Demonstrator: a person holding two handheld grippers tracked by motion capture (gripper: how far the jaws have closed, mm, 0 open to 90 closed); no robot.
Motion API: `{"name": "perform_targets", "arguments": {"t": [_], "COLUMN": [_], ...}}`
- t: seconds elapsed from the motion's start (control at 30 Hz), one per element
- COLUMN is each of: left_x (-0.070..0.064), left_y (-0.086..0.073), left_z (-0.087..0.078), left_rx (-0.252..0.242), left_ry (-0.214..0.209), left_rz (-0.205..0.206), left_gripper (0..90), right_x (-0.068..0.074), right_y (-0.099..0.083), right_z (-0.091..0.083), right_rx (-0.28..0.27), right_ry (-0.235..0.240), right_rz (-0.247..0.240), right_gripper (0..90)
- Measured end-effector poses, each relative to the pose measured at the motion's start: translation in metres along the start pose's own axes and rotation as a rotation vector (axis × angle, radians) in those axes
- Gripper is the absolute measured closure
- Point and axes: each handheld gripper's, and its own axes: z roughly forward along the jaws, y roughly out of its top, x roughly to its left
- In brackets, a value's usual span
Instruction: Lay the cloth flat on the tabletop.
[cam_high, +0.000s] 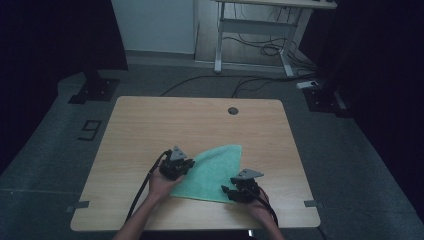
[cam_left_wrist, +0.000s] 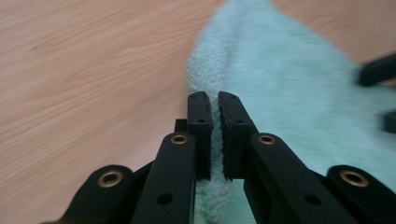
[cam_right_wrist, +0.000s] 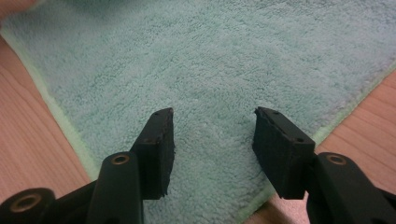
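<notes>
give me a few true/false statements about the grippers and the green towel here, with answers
1. The left gripper is shut on an edge of the green towel. True.
2. The right gripper has its jaws clamped on the towel. False: its jaws stand open over the towel.
3. The towel lies on a wooden table. True.
4. The towel is spread out as a full square. False: in the high view it shows a triangular shape.
5. A round hole sits near the table's far edge. True.

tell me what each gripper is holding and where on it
The left gripper is shut on the green towel, pinching its folded left edge. The right gripper is open over the towel, holding nothing.
</notes>
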Motion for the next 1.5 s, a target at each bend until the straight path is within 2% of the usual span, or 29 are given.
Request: {"name": "perform_targets", "arguments": {"t": [0.07,0.2,0.23,0.3,0.37,0.43,0.53,0.57,0.6,0.63,0.73,0.77,0.83,0.87,0.9,0.93,0.97,1.0,1.03,1.1,1.13,1.17,1.3,1.37,1.5], "left_x": [-0.008,-0.013,-0.018,-0.021,-0.035,-0.039,-0.054,-0.054,-0.060,-0.060,-0.064,-0.064,-0.065,-0.065,-0.064,-0.064,-0.059,-0.059,-0.055,-0.046,-0.037,-0.037,-0.020,-0.013,-0.012], "left_y": [-0.001,-0.001,-0.002,-0.004,-0.008,-0.010,-0.018,-0.018,-0.021,-0.021,-0.026,-0.026,-0.027,-0.028,-0.028,-0.028,-0.028,-0.028,-0.027,-0.023,-0.017,-0.017,-0.006,0.001,0.001], "left_z": [-0.001,-0.002,-0.003,-0.003,-0.003,-0.002,0.004,0.004,0.007,0.007,0.010,0.010,0.010,0.008,0.002,0.002,-0.009,-0.009,-0.015,-0.025,-0.030,-0.030,-0.020,-0.001,0.014], "left_rx": [-0.001,-0.011,-0.010,-0.011,-0.005,0.006,0.028,0.028,0.034,0.034,0.043,0.043,0.048,0.042,0.033,0.033,-0.007,-0.007,-0.026,-0.060,-0.076,-0.076,-0.040,0.027,0.075], "left_ry": [-0.001,-0.011,-0.006,-0.010,-0.008,-0.017,-0.036,-0.036,-0.043,-0.043,-0.061,-0.061,-0.072,-0.075,-0.081,-0.081,-0.092,-0.092,-0.099,-0.091,-0.083,-0.083,-0.069,-0.089,-0.109], "left_rz": [0.024,0.012,0.027,0.032,0.070,0.074,0.091,0.091,0.091,0.091,0.080,0.080,0.071,0.067,0.056,0.056,0.035,0.035,0.020,-0.010,-0.045,-0.045,-0.089,-0.114,-0.112], "left_gripper": [84.5,84.7,84.6,84.6,84.4,84.0,83.3,83.0,82.6,82.2,80.5,78.9,75.5,73.3,65.2,60.9,60.6,59.7,57.6,56.2,56.8,56.4,55.7,51.8,49.2], "right_x": [-0.001,-0.005,-0.007,-0.008,-0.012,-0.014,-0.012,-0.012,-0.008,-0.008,0.004,0.004,0.006,0.006,0.004,0.004,0.001,0.001,-0.002,-0.003,-0.004,-0.004,-0.005,-0.006,-0.005], "right_y": [-0.001,-0.001,0.000,0.001,0.007,0.014,0.032,0.032,0.047,0.047,0.073,0.073,0.078,0.078,0.073,0.073,0.063,0.063,0.054,0.050,0.044,0.044,0.036,0.034,0.033], "right_z": [-0.002,-0.010,-0.015,-0.018,-0.024,-0.025,-0.020,-0.020,-0.015,-0.015,0.003,0.003,0.015,0.020,0.027,0.027,0.028,0.028,0.026,0.026,0.025,0.025,0.023,0.022,0.021], "right_rx": [-0.002,-0.033,-0.048,-0.056,-0.085,-0.096,-0.104,-0.104,-0.109,-0.109,-0.095,-0.095,-0.062,-0.039,-0.002,-0.002,0.010,0.010,0.015,0.020,0.031,0.031,0.020,0.015,0.013], "right_ry": [-0.008,-0.017,-0.024,-0.024,-0.040,-0.047,-0.052,-0.052,-0.043,-0.043,-0.044,-0.044,-0.043,-0.054,-0.070,-0.070,-0.066,-0.066,-0.062,-0.061,-0.069,-0.069,-0.059,-0.054,-0.052], "right_rz": [0.009,0.034,0.038,0.045,0.063,0.067,0.056,0.056,0.035,0.035,-0.009,-0.009,-0.017,-0.028,-0.024,-0.024,-0.015,-0.015,-0.007,-0.003,0.000,0.000,0.005,0.012,0.011], "right_gripper": [46.5,45.5,44.2,43.7,42.9,42.8,42.6,42.6,42.0,42.0,41.4,41.4,41.6,41.8,42.3,42.3,42.3,42.3,42.7,42.9,42.9,42.9,43.1,43.2,43.2]}}
